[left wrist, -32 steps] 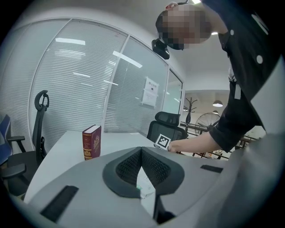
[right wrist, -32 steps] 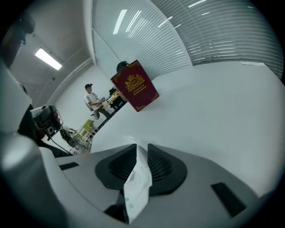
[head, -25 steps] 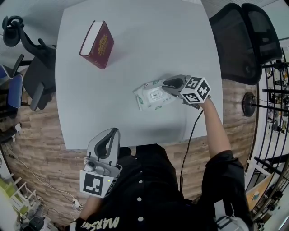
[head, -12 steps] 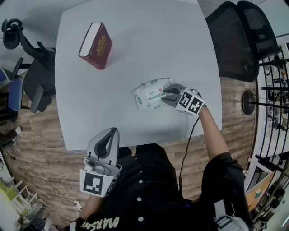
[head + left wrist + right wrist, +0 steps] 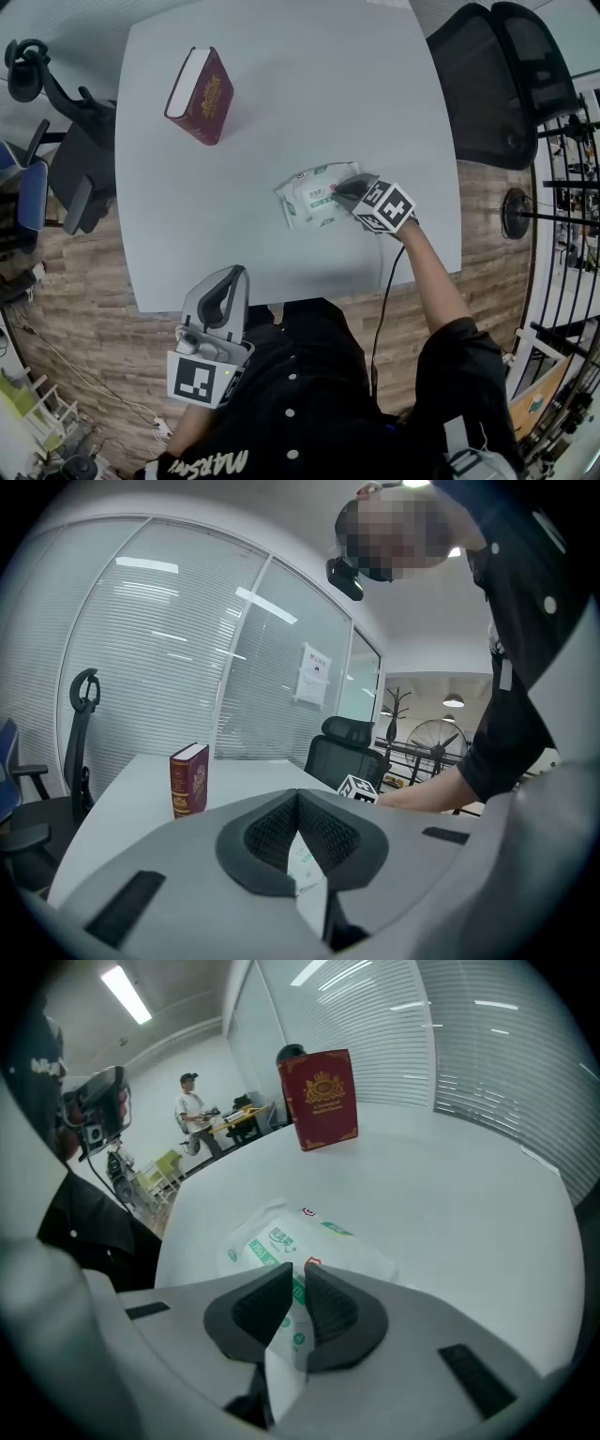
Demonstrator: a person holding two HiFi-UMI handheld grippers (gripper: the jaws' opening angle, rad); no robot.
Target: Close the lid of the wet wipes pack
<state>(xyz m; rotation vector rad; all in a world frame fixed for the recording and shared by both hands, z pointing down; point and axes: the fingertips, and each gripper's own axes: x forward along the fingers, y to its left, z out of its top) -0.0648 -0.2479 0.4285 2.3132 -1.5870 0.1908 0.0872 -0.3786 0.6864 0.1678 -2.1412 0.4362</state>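
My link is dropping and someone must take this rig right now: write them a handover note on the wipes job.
Left tongs: shut, empty, held off the near edge of the table, idle.
Right tongs: tips down over the top of the wet wipes pack, closing to a slim gap, nothing gripped between them.
Pack lies flat, right of centre; the red book stands far left, clear of it.
Done: tips are at the pack's top.
Left: whether the lid is snapped shut cannot be told; press and check.
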